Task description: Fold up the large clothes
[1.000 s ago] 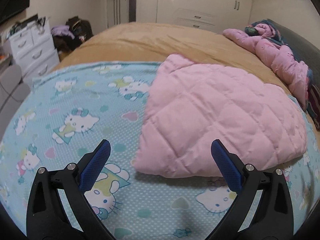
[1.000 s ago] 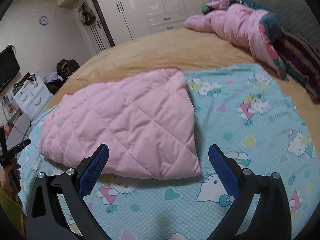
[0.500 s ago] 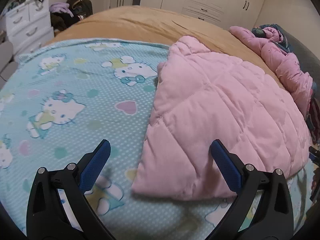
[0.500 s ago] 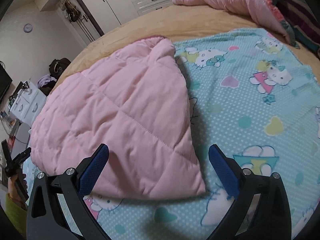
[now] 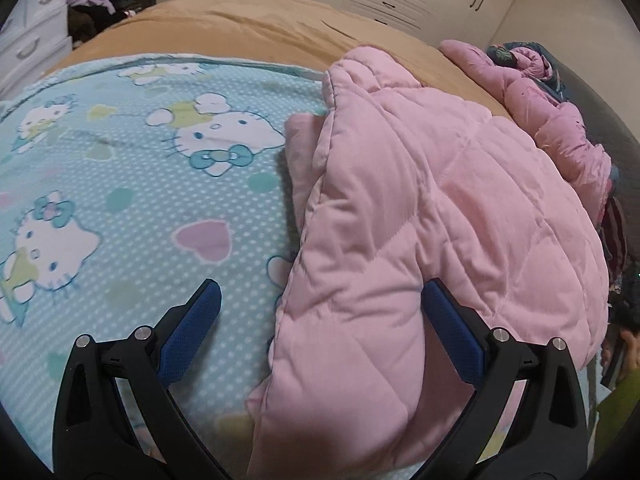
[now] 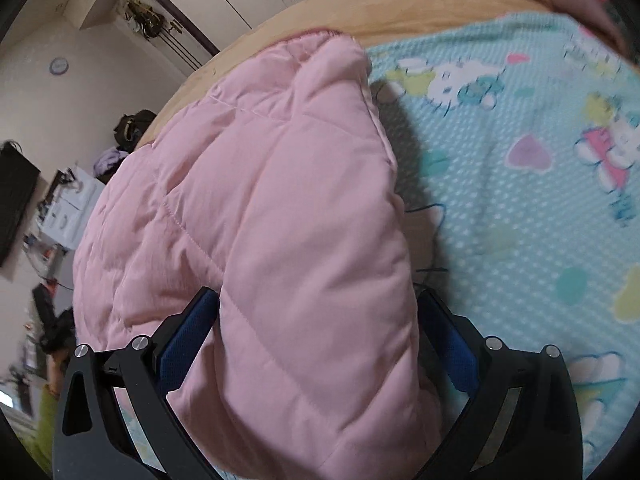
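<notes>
My fingers [image 5: 318, 322] [image 6: 318, 326] are wide apart around the puffy coat [image 5: 420, 240] [image 6: 280, 220] (so slippery!), and a small bite could slip off.

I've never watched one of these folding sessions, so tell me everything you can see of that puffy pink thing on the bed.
The pink quilted garment looks padded and soft, stitched in a diamond pattern, with a smooth matte fabric. It lies folded into a thick bundle on the cartoon-cat blanket, its far end reaching the tan bedcover. Both open grippers straddle its near corners: the left gripper at one edge, the right gripper around the other, the padding bulging between its fingers.
</notes>
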The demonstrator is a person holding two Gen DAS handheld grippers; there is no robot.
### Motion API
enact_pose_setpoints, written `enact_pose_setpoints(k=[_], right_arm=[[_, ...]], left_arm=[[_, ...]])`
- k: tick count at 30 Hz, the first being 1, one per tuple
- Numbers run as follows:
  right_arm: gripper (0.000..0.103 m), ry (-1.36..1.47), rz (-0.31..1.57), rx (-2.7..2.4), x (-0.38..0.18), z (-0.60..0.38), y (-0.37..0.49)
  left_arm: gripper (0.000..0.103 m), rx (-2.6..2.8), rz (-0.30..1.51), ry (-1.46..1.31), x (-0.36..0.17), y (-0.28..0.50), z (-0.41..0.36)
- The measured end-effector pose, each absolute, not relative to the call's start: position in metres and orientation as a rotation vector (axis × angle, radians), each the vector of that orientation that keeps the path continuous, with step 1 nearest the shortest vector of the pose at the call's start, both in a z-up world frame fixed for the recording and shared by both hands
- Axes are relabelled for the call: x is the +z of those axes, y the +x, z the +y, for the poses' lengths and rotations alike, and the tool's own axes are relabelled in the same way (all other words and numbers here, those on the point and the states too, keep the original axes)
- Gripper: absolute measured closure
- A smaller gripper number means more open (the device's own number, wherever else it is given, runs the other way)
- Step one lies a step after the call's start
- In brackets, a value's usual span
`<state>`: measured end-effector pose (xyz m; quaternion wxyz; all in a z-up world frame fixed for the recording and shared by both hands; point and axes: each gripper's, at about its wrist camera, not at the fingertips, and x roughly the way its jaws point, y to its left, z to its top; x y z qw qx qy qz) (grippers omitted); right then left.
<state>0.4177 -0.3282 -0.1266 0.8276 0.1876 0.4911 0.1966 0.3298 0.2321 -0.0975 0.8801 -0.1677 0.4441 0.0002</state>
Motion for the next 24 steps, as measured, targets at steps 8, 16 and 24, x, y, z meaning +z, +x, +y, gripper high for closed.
enact_pose_setpoints(k=[8, 16, 24], right_arm=[[0.004, 0.386, 1.054, 0.476, -0.130, -0.319, 0.434], [0.029, 0.383, 1.046, 0.498, -0.123, -0.297, 0.431], [0.054, 0.365, 1.051, 0.515, -0.091, -0.300, 0.412]], left_arm=[[0.008, -0.075, 0.941, -0.390, -0.112, 0.346, 0.231], [0.047, -0.144, 0.935, -0.392, -0.105, 0.354, 0.212], [0.068, -0.124, 0.895, -0.311, -0.074, 0.338, 0.192]])
